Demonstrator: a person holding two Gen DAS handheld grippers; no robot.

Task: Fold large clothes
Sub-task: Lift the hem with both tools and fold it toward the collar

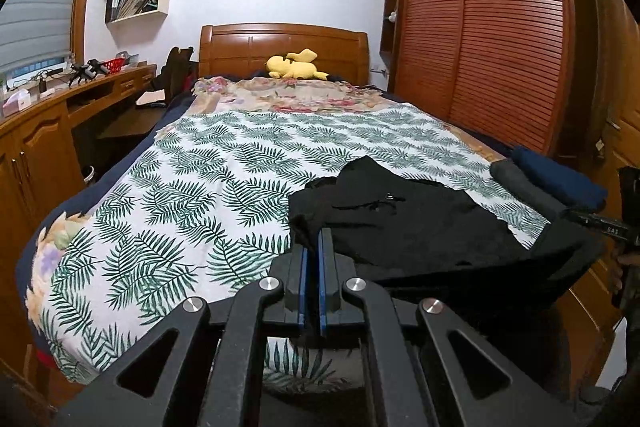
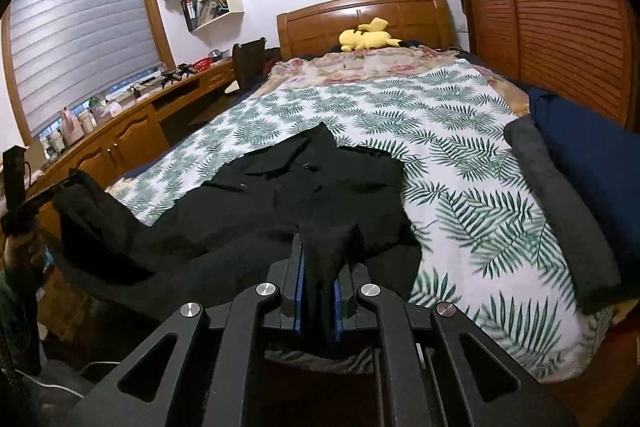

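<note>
While the left gripper and the right gripper each pinch a fold of the black garment between nearly closed jaws, its bulk lies spread on the near end of the leaf-print bedspread, folded dark clothes beside it, a yellow plush toy by the headboard.

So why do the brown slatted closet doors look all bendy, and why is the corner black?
Left wrist view: the fisheye lens curves the brown slatted closet doors and leaves dark corners. Right wrist view: same bending, and the leaf-patterned bedspread looks slightly smeared near the right edge.
</note>
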